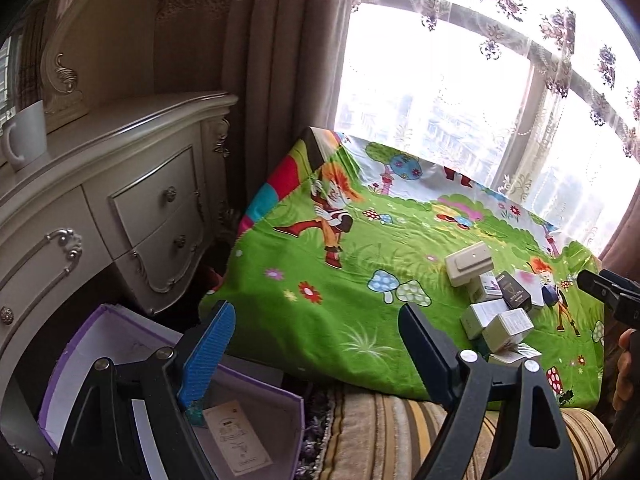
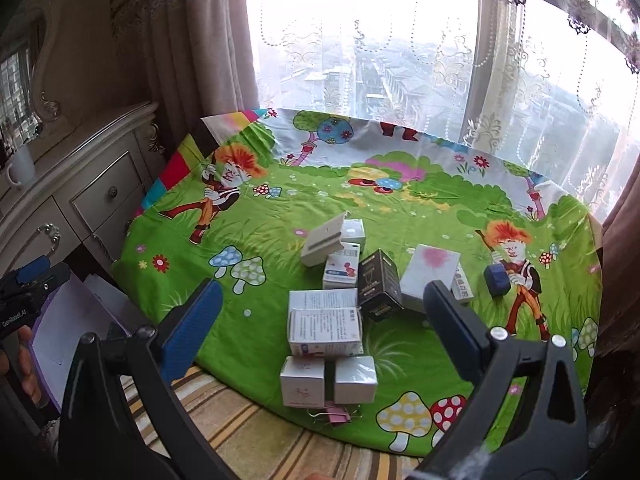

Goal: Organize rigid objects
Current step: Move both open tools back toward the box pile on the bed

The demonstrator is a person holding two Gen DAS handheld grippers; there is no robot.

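Observation:
Several small cartons lie in a loose pile point(image 2: 340, 304) on a green cartoon cloth point(image 2: 256, 240): a black box point(image 2: 378, 286), white printed boxes point(image 2: 324, 324), a beige flat box point(image 2: 324, 240) and a white box with a pink blot point(image 2: 434, 272). My right gripper point(image 2: 322, 320) hovers open in front of the pile, touching nothing. My left gripper point(image 1: 320, 344) is open and empty, over the cloth's left front edge beside a purple storage box point(image 1: 256, 408). The pile point(image 1: 496, 300) sits to its right.
A cream dresser point(image 1: 120, 184) with a white mug point(image 1: 26, 136) stands on the left. Curtains and a bright window point(image 2: 360, 60) close off the back. A striped cushion point(image 1: 400, 432) shows under the cloth. A pink binder clip point(image 2: 336, 416) lies at the front edge.

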